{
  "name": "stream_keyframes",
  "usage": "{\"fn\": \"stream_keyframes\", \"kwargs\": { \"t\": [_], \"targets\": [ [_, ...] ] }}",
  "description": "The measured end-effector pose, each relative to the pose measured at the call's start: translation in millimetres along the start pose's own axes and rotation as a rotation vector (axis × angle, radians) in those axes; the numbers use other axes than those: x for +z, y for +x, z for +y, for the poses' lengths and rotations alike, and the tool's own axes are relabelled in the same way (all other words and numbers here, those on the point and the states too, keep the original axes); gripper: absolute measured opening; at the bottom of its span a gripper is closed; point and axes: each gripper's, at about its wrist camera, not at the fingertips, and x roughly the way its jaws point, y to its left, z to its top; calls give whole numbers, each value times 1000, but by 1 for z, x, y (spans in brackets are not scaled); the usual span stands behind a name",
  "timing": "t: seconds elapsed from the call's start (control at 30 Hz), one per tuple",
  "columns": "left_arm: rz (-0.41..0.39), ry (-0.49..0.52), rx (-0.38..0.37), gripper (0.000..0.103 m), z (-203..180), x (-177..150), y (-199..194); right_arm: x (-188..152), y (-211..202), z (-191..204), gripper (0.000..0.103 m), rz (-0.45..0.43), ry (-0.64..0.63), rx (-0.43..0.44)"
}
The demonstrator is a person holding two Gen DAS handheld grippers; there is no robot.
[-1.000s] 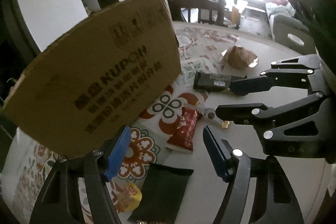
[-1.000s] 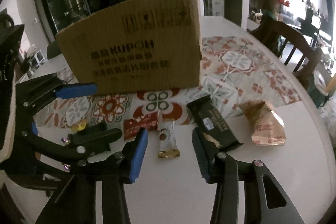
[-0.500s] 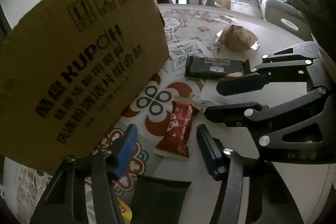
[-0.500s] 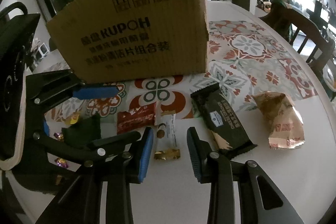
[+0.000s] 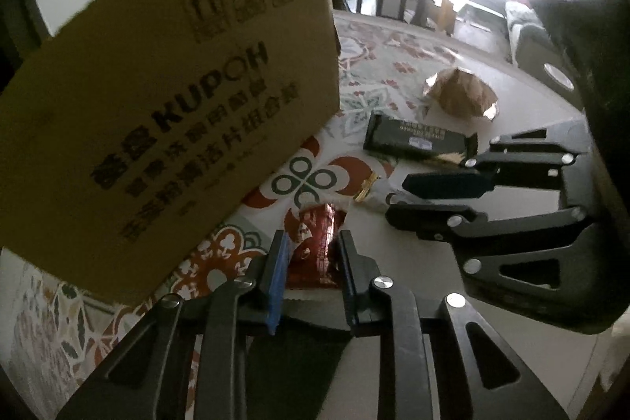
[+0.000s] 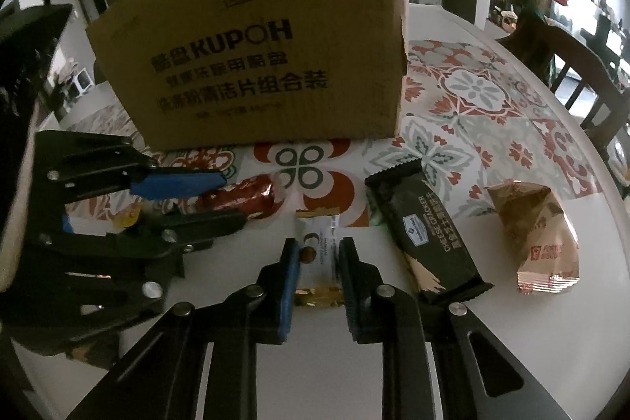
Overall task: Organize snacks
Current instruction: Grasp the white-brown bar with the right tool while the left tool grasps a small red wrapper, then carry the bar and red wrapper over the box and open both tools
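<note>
A brown KUPOH cardboard box (image 6: 267, 54) stands on the patterned table; it also fills the left of the left wrist view (image 5: 169, 113). My left gripper (image 5: 311, 243) has closed on the red snack packet (image 5: 319, 247), which also shows between its fingers in the right wrist view (image 6: 244, 197). My right gripper (image 6: 317, 254) has closed on the small white and gold snack packet (image 6: 319, 262), whose gold end shows in the left wrist view (image 5: 368, 187). Both packets lie on the table.
A black cheese cracker pack (image 6: 423, 235) and a brown biscuit bag (image 6: 539, 235) lie to the right. A dark green packet (image 5: 291, 365) lies under the left gripper. A small yellow candy (image 6: 128, 219) is at the left. Wooden chairs (image 6: 571, 65) stand beyond the table edge.
Both grippers dropped toward the table and narrowed their fingers from wide open onto the packets: the left onto the red one, the right onto the white and gold one.
</note>
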Motion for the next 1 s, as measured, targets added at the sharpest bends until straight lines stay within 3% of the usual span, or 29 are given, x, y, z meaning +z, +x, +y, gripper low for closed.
{"fn": "stream_keyframes", "kwargs": {
  "t": [0.43, 1.0],
  "targets": [
    [-64, -95, -18, 23, 1, -8, -26, 0, -23, 2, 20, -55, 34, 22],
    [-249, -201, 66, 23, 6, -2, -105, 19, -88, 16, 20, -228, 20, 51]
  ]
}}
